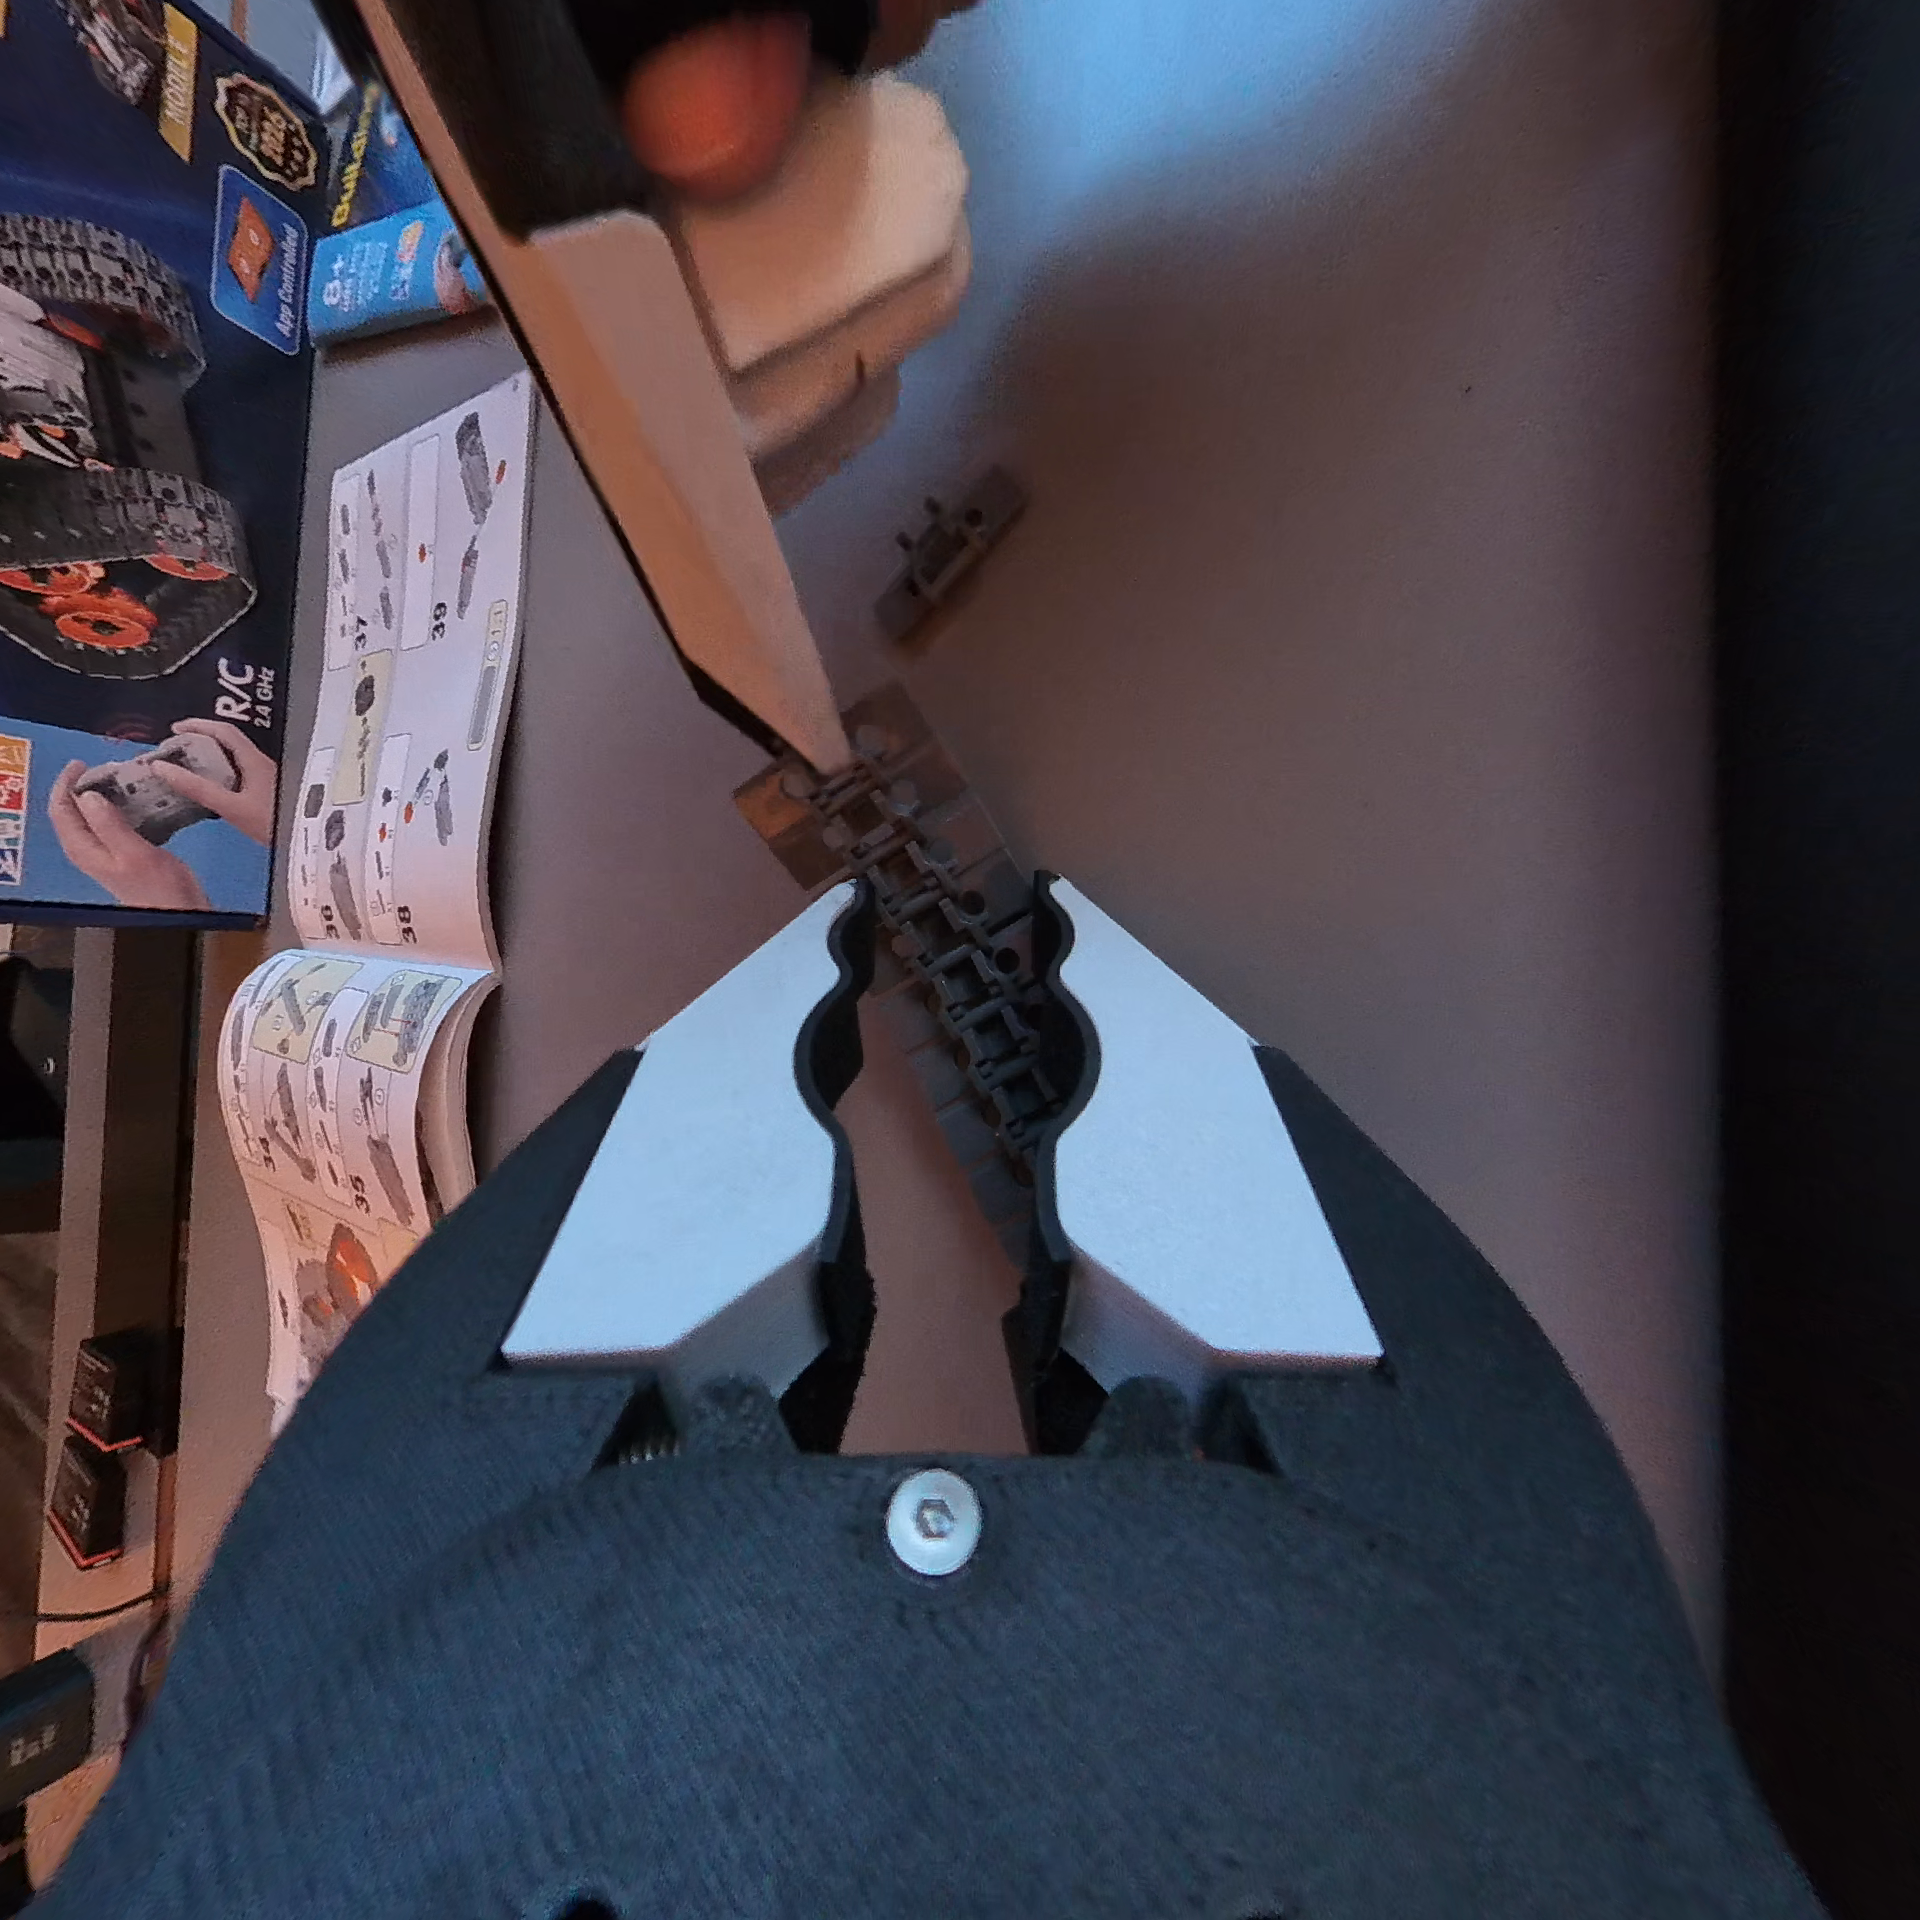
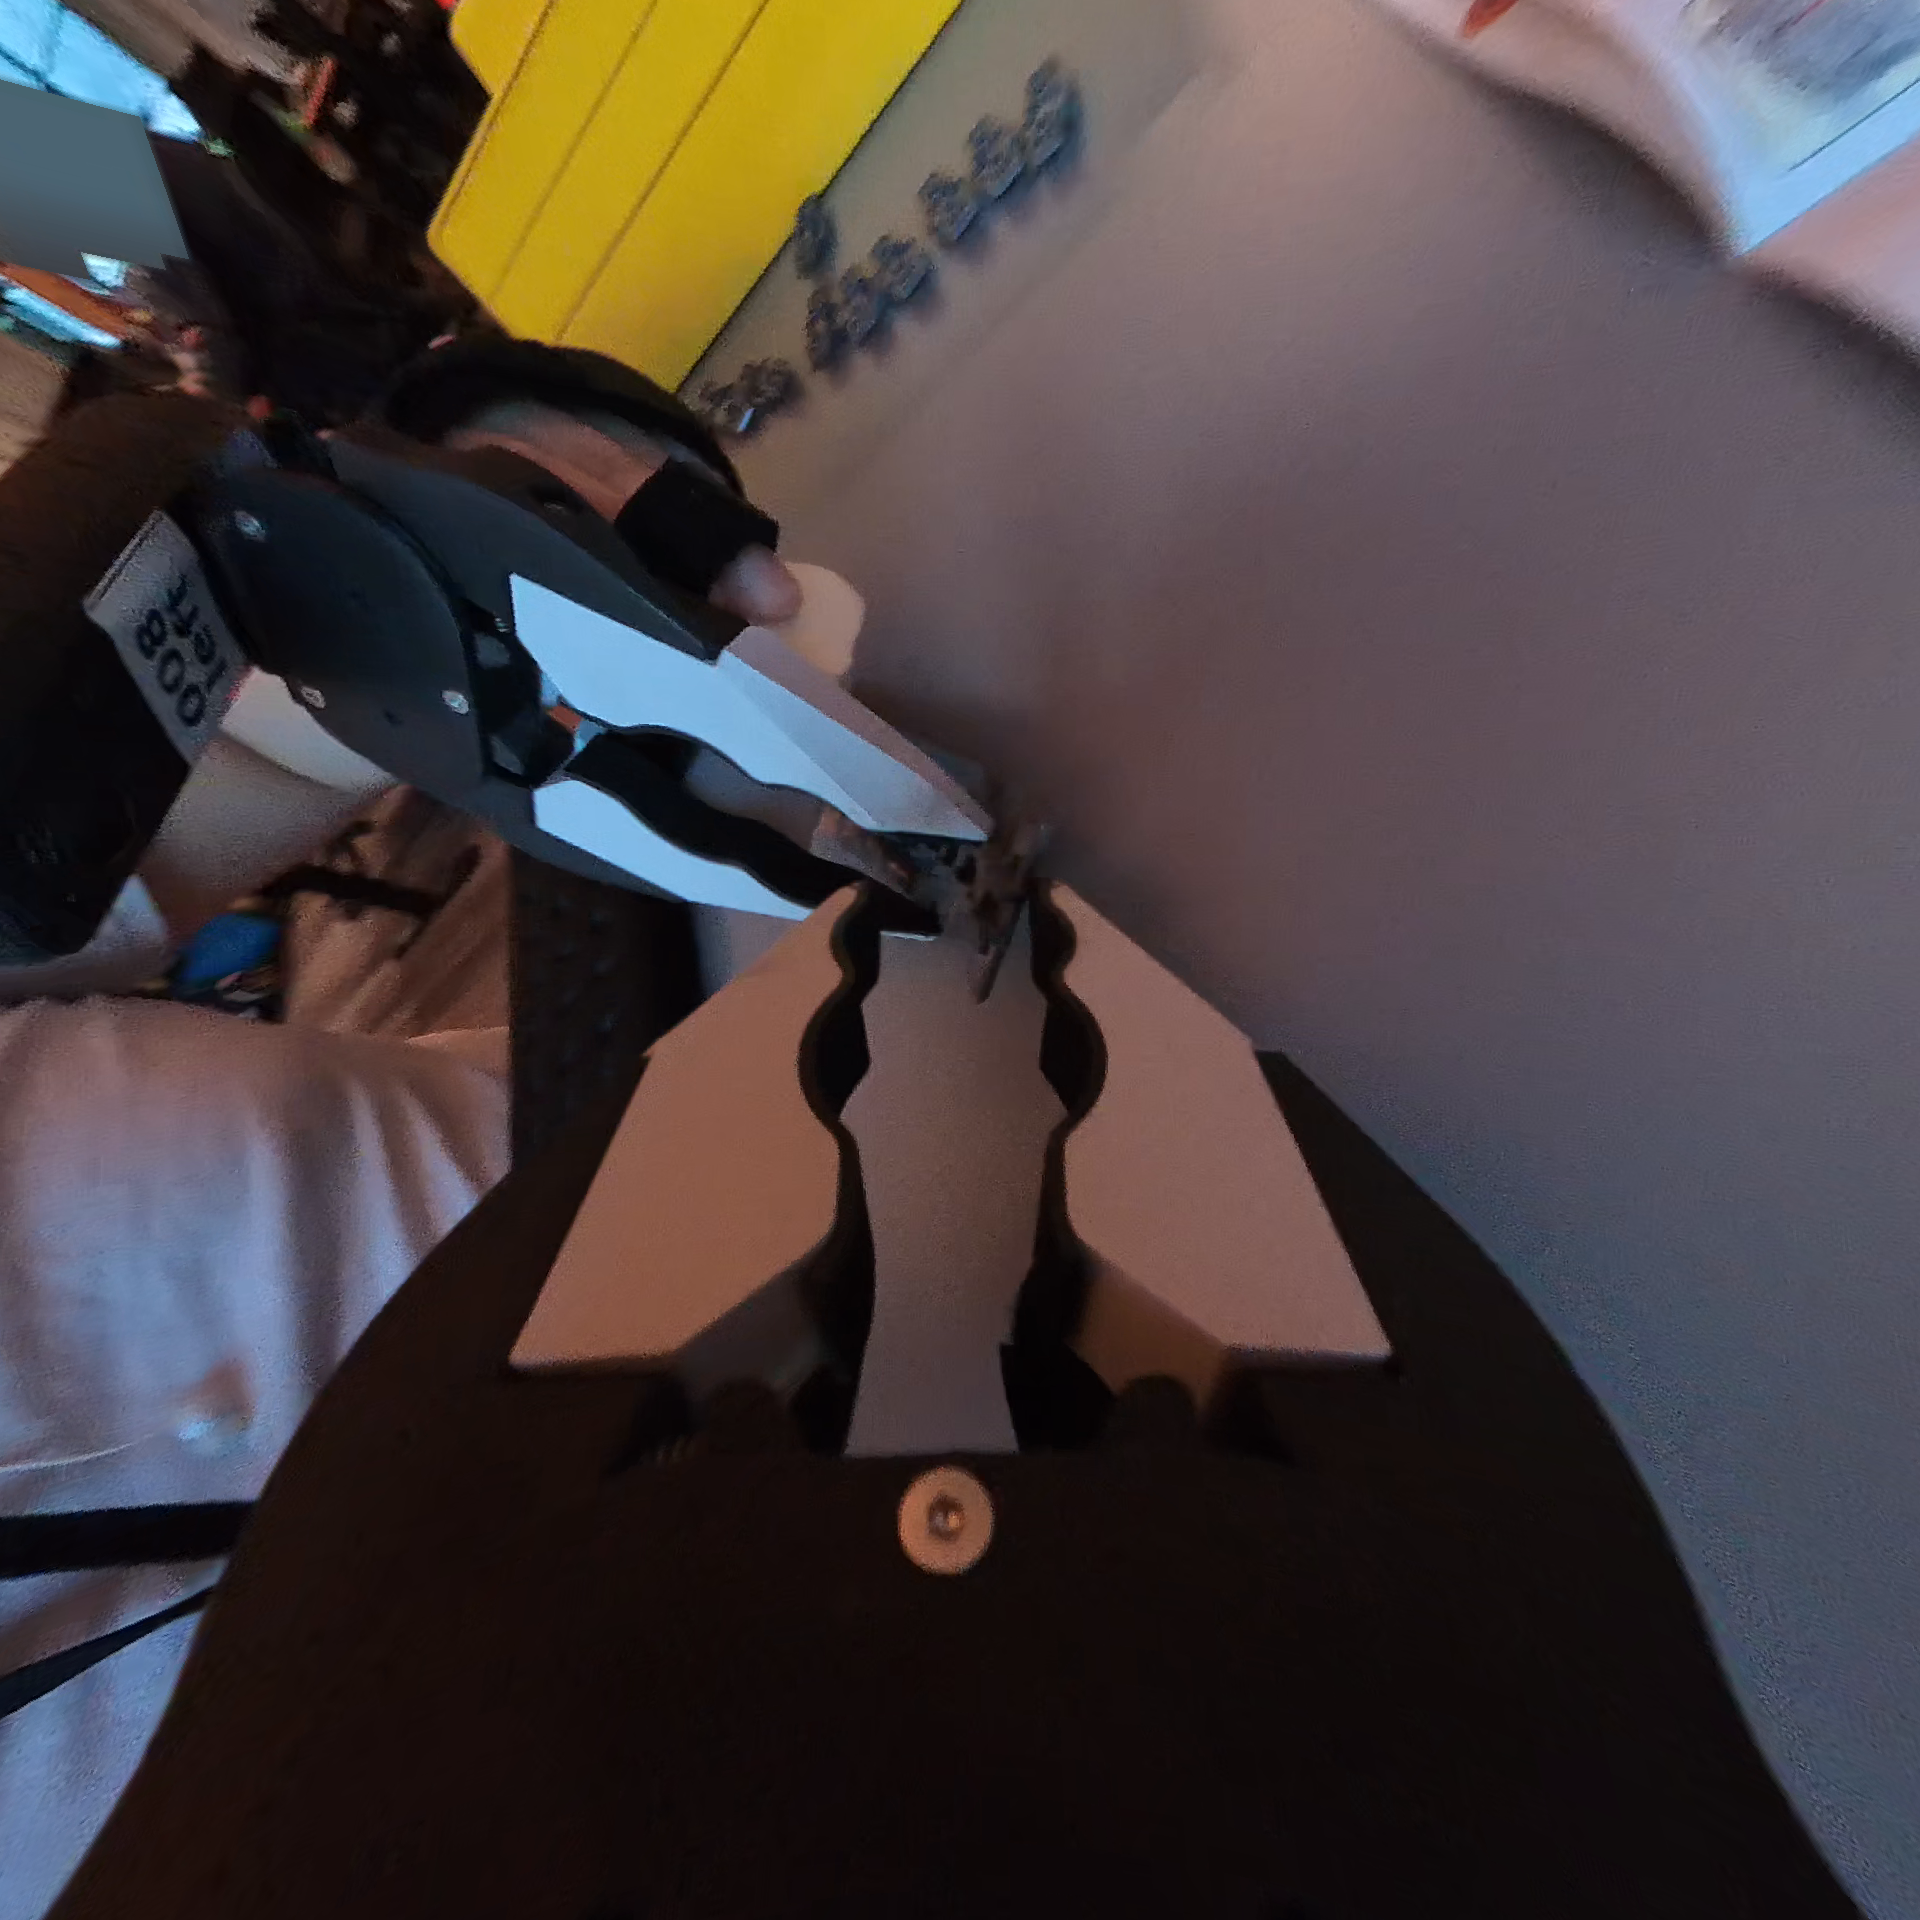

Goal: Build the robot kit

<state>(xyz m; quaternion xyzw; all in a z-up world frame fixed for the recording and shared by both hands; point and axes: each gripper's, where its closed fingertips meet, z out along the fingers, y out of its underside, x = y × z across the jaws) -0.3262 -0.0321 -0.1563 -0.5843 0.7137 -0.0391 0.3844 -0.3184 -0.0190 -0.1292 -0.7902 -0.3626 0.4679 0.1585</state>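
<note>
My left claw (image 1: 945, 894) is narrow, with a grey track strip (image 1: 966, 997) running up between its two fingers and out past the tips, so I judge it pinched there and not lying loose. The strip is already a run of several links joined end to end, held just above the desk (image 1: 1351, 727). My right claw (image 2: 945, 904) meets the far end of that strip. Its fingers stand a little apart with the end link between the tips, but I cannot tell whether they press on it or only touch it. What is not joined: one loose grey link (image 1: 951, 551) lies on the desk just beyond the strip, apart from it. Farther off, a row of dark track pieces (image 2: 935, 229) lies beside a yellow folder (image 2: 675, 156), well away from both claws. The left wrist view shows the strip sharply, link by link. It also shows the open instruction booklet (image 1: 405, 727) and the big printed toy box (image 1: 135, 468) off to the side, and none of those appear in the right wrist view. The right wrist view is blurred at the strip, so the links there are only a smudge. It does give my left claw from the side with a gloved hand (image 2: 717, 540) on it, its tips drawn close together, plus the yellow folder and the row of spare pieces, which the left view misses.
</note>
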